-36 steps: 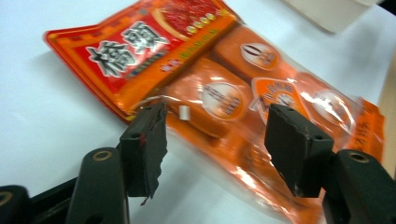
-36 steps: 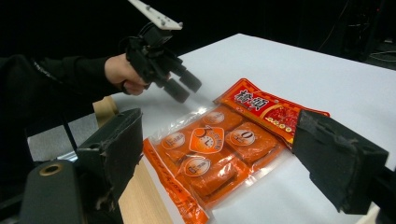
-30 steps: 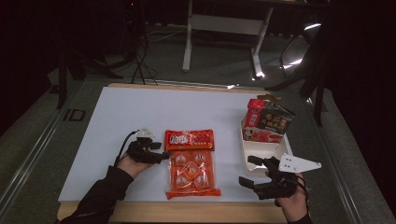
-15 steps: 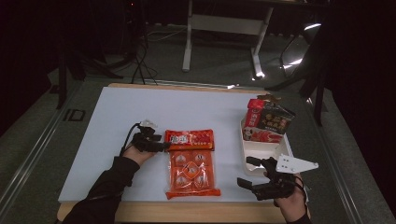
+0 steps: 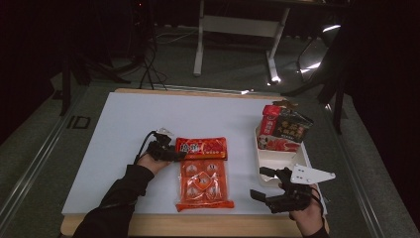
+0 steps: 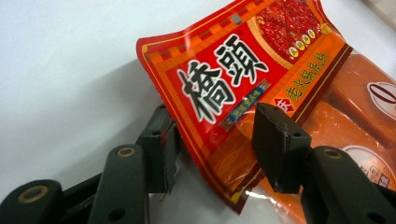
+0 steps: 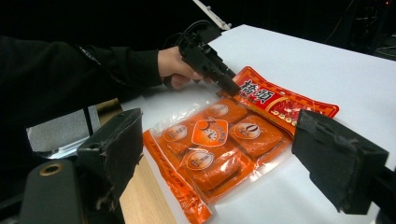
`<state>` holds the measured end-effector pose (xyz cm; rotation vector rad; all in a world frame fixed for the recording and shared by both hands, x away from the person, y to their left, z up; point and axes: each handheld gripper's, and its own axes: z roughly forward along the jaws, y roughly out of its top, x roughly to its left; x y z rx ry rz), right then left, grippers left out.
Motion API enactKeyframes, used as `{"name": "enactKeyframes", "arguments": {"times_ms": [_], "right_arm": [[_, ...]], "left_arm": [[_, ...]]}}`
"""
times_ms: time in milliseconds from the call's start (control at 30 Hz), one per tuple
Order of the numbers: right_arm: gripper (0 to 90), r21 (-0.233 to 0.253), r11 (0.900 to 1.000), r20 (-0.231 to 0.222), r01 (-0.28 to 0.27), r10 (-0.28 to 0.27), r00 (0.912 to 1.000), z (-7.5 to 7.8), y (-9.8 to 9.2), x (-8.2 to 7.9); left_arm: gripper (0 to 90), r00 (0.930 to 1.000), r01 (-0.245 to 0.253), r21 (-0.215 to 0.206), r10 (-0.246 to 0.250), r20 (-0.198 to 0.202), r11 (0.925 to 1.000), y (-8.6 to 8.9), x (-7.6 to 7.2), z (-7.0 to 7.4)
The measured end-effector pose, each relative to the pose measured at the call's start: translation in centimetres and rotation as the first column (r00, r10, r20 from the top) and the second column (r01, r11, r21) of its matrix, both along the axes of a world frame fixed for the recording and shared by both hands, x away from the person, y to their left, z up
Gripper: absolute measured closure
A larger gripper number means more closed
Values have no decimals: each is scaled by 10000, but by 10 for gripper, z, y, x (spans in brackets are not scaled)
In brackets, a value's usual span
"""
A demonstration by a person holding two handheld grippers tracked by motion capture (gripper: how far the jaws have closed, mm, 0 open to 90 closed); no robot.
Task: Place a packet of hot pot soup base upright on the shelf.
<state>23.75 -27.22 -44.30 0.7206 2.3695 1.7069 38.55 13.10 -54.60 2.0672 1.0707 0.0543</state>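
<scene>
Now | my left gripper [image 6: 212,149]: jaws open astride the lifted corner of the red packet [image 6: 243,88], mid-table | my right gripper [image 5: 270,186]: jaws wide open, empty, beside the white tray [image 5: 277,156].

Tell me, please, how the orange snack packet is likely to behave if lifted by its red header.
The orange snack packet will probably sag: its red header already curls up between the open left claw jaws. The glossy film may slip. Its several inner packs likely weigh the far end down.
</scene>
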Motion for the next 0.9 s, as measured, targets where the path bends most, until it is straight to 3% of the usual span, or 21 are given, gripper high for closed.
{"name": "enactKeyframes", "arguments": {"times_ms": [200, 333, 433, 633, 900], "right_arm": [[164, 9, 10000, -13, 12, -12, 10000, 0, -1, 1], [164, 25, 10000, 6, 8, -8, 10000, 0, -1, 1], [170, 13, 10000, 33, 43, -43, 10000, 0, -1, 1], [188, -77, 9997, 134, 250, -249, 9996, 1, -3, 1], [187, -225, 9992, 448, 337, -326, 9985, 4, -5, 1]], "left_arm": [[664, 9999, 111, 87, -111, 68, 9999, -7, -1, 1], [775, 9994, 246, 405, -255, 235, 9989, -17, -4, 5], [880, 9979, 212, 1016, -273, 588, 9946, -23, -9, 9], [894, 9966, 120, 1248, -220, 790, 9921, -26, -12, 16], [894, 9917, 46, 807, -149, 1277, 9967, -21, -22, 34]]}}
